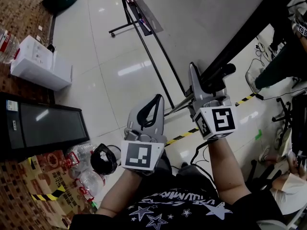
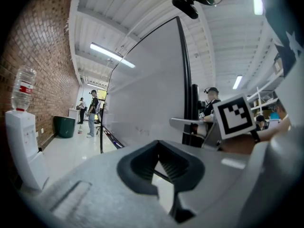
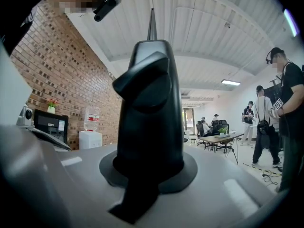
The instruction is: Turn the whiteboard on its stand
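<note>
From above, the whiteboard shows as a black top edge (image 1: 259, 28) running from the upper right down to my right gripper (image 1: 207, 76). That gripper is shut on the board's black frame. In the right gripper view the dark jaws (image 3: 150, 94) close on the board's thin edge (image 3: 152, 23), which rises above them. My left gripper (image 1: 157, 99) hangs to the left of the board, tips together, holding nothing. The left gripper view shows the board's white face (image 2: 147, 89) and black side frame (image 2: 185, 80). The stand's black legs (image 1: 144, 47) stretch across the floor.
A white water dispenser (image 1: 41, 63) and a dark screen (image 1: 43, 128) stand along the brick wall at left. Water bottles (image 1: 86, 171) lie on the floor near my feet. Yellow-black tape (image 1: 182, 137) crosses the tiles. A person (image 1: 283, 61) and chairs are at right.
</note>
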Tool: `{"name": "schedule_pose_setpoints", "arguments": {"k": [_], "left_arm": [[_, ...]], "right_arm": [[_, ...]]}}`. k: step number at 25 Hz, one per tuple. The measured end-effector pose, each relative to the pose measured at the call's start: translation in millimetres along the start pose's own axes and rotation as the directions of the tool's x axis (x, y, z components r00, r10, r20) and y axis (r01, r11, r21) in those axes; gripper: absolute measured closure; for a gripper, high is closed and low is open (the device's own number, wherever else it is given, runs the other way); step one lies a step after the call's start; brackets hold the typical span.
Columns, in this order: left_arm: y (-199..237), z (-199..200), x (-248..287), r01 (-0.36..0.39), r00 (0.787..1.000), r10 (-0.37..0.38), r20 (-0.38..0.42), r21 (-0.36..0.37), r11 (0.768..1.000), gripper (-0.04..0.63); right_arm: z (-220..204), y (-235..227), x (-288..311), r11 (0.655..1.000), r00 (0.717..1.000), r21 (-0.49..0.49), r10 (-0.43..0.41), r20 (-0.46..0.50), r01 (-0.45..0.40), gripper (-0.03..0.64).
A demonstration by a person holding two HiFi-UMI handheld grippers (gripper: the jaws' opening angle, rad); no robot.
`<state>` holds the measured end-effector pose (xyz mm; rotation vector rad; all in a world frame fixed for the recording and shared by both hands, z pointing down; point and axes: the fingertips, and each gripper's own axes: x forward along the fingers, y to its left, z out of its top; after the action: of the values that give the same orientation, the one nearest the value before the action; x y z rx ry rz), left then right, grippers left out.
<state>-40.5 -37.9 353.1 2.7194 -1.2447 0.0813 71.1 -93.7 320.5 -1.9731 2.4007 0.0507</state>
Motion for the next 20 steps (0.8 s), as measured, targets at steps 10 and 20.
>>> {"name": "schedule_pose_setpoints", "arguments": {"k": [10,20], "left_arm": [[-48.6,-3.0,-18.8,-0.09,0.996,0.09,-0.002,0.018,0.996,0.589],[-105.7,-19.4,-48.5,-0.131,0.991,0.131,-0.013,0.032,0.991,0.589]], "right_arm": [[7.7,9.6,-60.7,1.0,1.0,-0.004,0.015,-0.014,-0.015,0.532],[9.9,11.8,-115.6,1.0,1.0,-0.011,0.001,0.016,-0.001,0.532]]}}
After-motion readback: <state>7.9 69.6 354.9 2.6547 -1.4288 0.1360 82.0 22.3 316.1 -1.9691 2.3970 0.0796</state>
